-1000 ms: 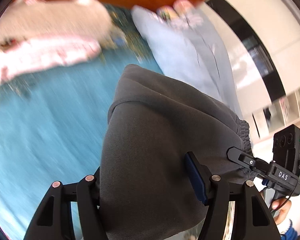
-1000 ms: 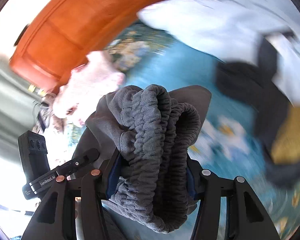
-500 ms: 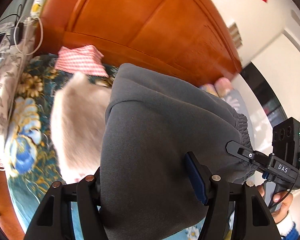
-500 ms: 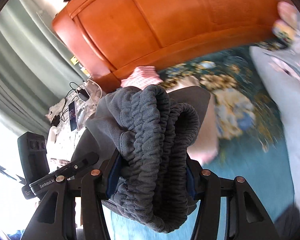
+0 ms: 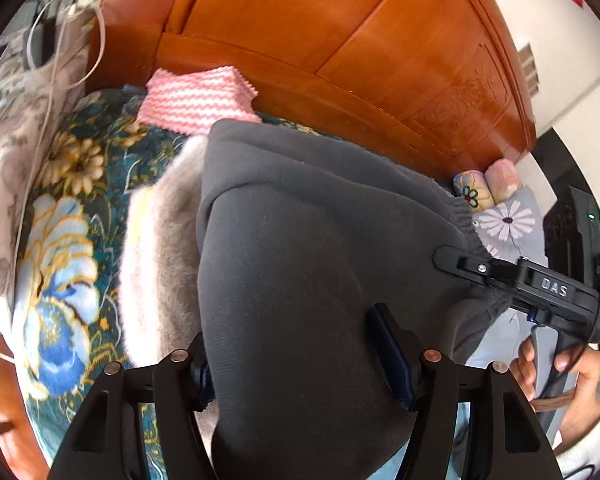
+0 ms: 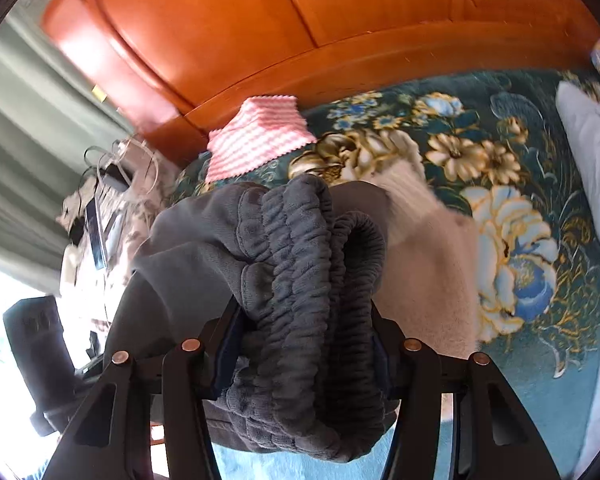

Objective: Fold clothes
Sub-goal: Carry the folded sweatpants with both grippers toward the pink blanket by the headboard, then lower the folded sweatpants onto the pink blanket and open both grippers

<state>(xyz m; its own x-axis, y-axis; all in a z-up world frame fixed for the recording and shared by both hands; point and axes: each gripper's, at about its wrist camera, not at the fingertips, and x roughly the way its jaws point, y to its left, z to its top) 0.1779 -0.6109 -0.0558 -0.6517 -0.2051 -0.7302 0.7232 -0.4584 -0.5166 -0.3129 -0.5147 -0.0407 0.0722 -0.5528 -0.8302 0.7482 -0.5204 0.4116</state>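
Charcoal fleece trousers (image 5: 300,264), thick, soft and floppy, hang folded above the floral bed (image 6: 520,240). Left claw (image 5: 304,364) pinches a folded edge; right claw (image 6: 304,344) clamps the bunched elastic waistband, the firmest hold, at six o'clock.

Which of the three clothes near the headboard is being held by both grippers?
The dark grey sweatpants, clamped in the left gripper and right gripper. The pink zigzag cloth and the fluffy beige garment lie on the bed.
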